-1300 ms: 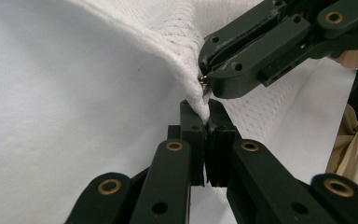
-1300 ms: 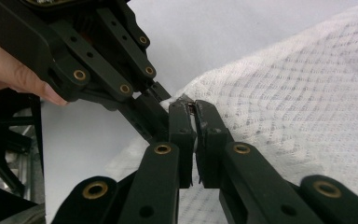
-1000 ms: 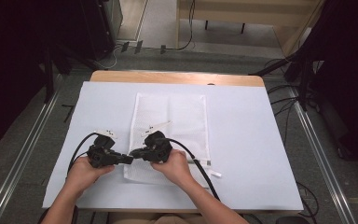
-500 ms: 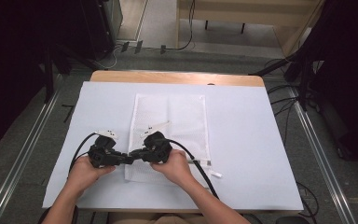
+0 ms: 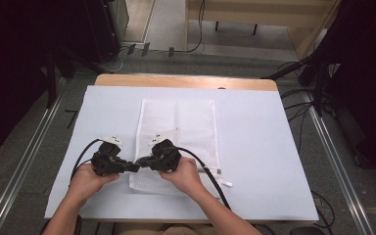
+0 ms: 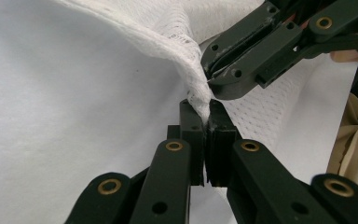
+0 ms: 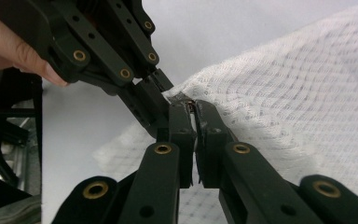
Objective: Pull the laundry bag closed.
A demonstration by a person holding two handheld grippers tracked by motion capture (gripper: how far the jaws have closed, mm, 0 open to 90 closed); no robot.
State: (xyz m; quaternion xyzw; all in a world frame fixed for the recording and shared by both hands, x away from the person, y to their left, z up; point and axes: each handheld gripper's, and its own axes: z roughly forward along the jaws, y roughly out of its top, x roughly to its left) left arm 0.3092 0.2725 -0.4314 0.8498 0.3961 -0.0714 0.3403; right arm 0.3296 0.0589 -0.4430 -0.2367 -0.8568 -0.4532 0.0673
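Note:
A white mesh bag (image 5: 178, 125) lies flat on the white table cover, long side running away from me. Both grippers meet at its near left edge. My left gripper (image 5: 135, 166) is shut on a pinched-up fold of the mesh (image 6: 168, 28), and its jaws have just closed a little tighter on it; its tips (image 6: 205, 116) hold the fabric between the pads. My right gripper (image 5: 141, 161) comes in from the right and is shut on the same raised edge (image 7: 298, 93), its tips (image 7: 193, 109) almost touching the left gripper (image 7: 161, 86). The right gripper (image 6: 214, 77) sits just above the left's tips.
The white cover (image 5: 264, 147) spreads across a wooden table whose far edge (image 5: 186, 81) shows. A black cable (image 5: 210, 178) trails over the bag's near right corner beside a small white tag (image 5: 225, 183). Metal rails run along both sides of the table.

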